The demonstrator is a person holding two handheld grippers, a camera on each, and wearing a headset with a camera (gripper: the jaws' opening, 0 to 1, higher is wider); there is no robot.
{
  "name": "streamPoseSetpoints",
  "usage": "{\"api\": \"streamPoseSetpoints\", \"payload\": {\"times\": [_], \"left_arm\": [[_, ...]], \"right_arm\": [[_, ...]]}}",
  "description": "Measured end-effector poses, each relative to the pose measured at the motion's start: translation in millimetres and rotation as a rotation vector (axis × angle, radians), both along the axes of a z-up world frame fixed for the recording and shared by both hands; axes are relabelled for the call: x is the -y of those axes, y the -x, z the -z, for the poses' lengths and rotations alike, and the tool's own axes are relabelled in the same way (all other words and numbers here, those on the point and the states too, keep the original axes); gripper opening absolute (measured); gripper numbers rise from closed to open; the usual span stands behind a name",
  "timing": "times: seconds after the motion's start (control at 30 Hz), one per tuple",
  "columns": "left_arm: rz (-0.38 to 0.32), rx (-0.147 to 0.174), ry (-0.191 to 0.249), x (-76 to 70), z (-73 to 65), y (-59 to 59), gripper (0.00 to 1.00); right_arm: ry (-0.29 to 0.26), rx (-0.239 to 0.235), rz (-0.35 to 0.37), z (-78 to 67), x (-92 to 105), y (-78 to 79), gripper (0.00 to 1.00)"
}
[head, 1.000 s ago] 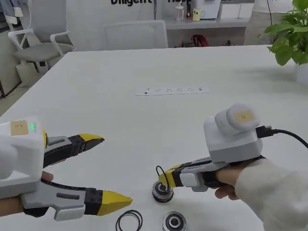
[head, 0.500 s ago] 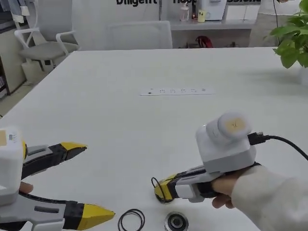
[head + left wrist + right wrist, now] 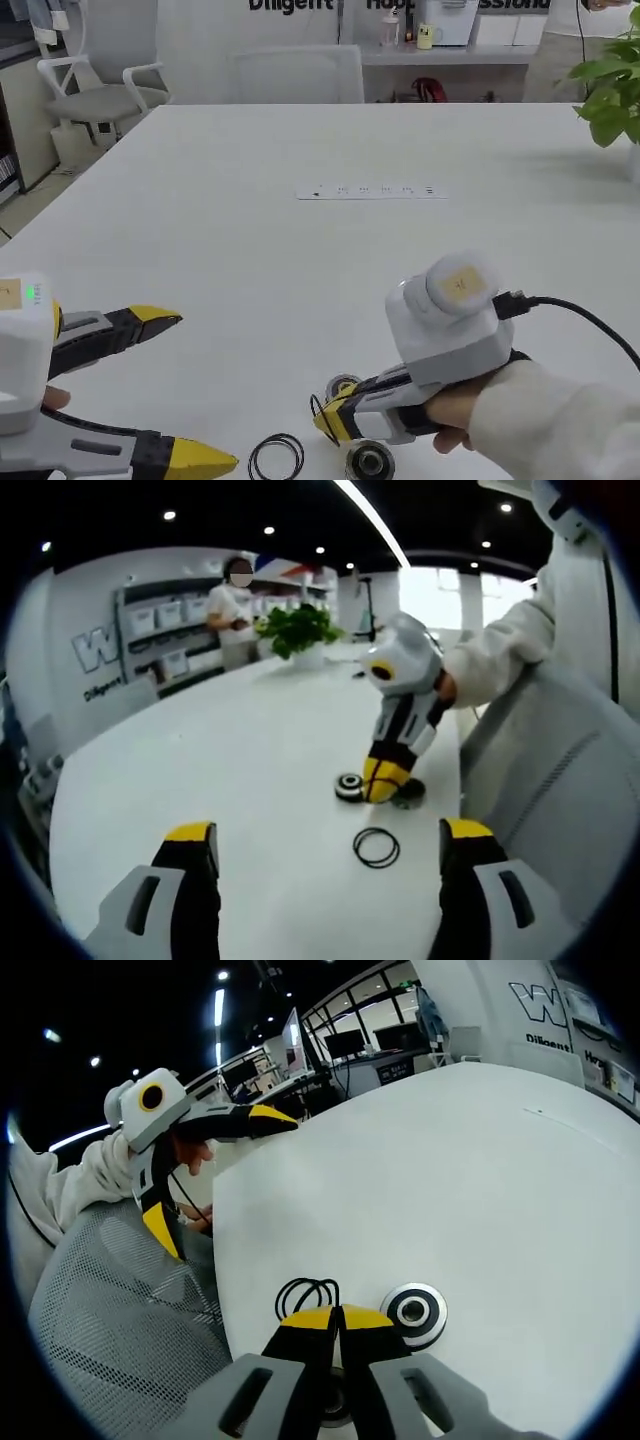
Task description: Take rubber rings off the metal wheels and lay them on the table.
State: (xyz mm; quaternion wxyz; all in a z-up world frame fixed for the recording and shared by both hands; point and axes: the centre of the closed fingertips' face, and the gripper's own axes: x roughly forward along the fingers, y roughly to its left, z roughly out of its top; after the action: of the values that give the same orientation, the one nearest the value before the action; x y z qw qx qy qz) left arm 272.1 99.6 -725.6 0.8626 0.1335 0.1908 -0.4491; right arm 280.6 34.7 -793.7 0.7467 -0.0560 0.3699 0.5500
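Note:
My right gripper [image 3: 328, 422] is shut on a thin black rubber ring [image 3: 317, 409] just above the table; its own view shows the ring [image 3: 308, 1293] looping out past the yellow tips [image 3: 338, 1316]. One metal wheel [image 3: 343, 386] lies just behind the tips, to their right in the right gripper view [image 3: 414, 1312]. A second wheel [image 3: 370, 462] lies under the gripper body. Loose black rings [image 3: 275, 457] lie flat on the table, ahead of my left gripper [image 3: 328, 838], which stands open and holds nothing [image 3: 185, 392].
A white power strip [image 3: 370, 190] lies mid-table. A potted plant [image 3: 612, 90] stands at the far right edge. Office chairs [image 3: 95, 90] stand beyond the far left corner. A cable [image 3: 570, 315] trails from the right gripper. A person [image 3: 236, 610] stands in the background.
My right gripper has drawn back toward me and lower, carrying the ring away from the wheel behind it. The left gripper stays open, shifted slightly left. The head camera has tilted.

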Motion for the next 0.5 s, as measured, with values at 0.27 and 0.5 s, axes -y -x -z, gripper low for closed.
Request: {"api": "streamPoseSetpoints", "payload": {"times": [0.27,0.5], "left_arm": [[0.011,-0.015,0.000,1.8,2.7,2.5,0.92],[0.028,-0.028,-0.003,4.8,4.9,5.8,0.91]], "right_arm": [[0.021,0.000,-0.004,5.2,1.0,0.7,0.00],[0.029,0.001,-0.009,7.1,0.7,1.7,0.00]]}}
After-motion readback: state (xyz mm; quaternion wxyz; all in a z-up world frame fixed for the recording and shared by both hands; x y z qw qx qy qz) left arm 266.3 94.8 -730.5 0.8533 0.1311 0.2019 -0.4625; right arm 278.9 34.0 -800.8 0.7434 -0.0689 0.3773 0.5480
